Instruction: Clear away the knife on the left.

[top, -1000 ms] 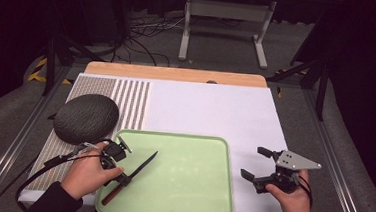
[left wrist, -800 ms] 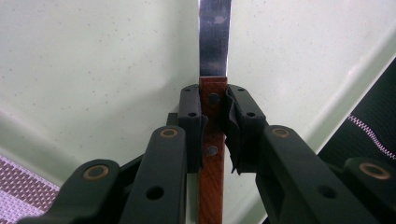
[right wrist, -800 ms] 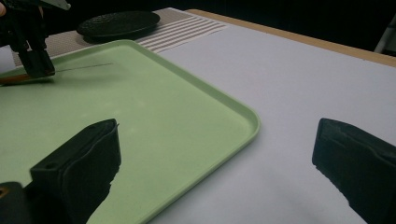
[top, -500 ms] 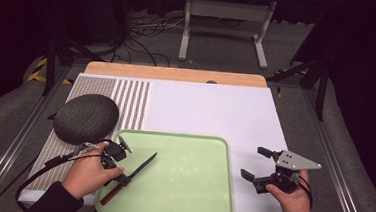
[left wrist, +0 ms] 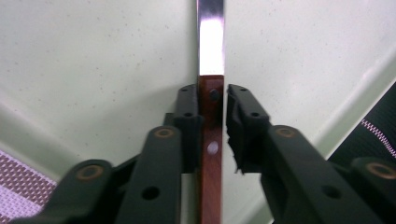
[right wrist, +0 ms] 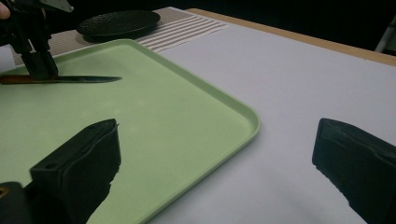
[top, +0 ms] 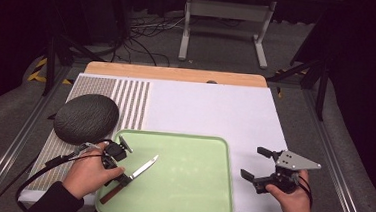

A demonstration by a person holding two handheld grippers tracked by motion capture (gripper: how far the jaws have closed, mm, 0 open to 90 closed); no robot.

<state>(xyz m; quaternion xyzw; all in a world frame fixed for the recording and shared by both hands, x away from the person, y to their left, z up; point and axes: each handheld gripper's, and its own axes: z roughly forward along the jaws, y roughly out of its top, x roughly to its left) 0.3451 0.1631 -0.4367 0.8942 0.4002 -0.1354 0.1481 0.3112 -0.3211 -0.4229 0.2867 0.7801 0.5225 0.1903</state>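
A knife with a reddish wooden handle (top: 111, 193) and steel blade (top: 144, 166) lies on the left part of a pale green tray (top: 190, 186). My left gripper (top: 122, 177) is shut on the handle near the blade. In the left gripper view the jaws (left wrist: 212, 93) hug the handle (left wrist: 210, 154), and the blade (left wrist: 210, 37) runs ahead over the tray (left wrist: 93, 56). My right gripper (top: 252, 163) is held open above the white sheet, right of the tray, with nothing in it. The right gripper view shows its jaws (right wrist: 217, 135) wide apart, with the knife (right wrist: 70, 80) beyond them.
A dark grey domed object (top: 86, 118) rests on a striped mat (top: 126, 96) behind the tray's left corner. A white sheet (top: 210, 112) covers the table behind and right of the tray. The table's wooden far edge (top: 178, 74) borders dark floor with cables and stands.
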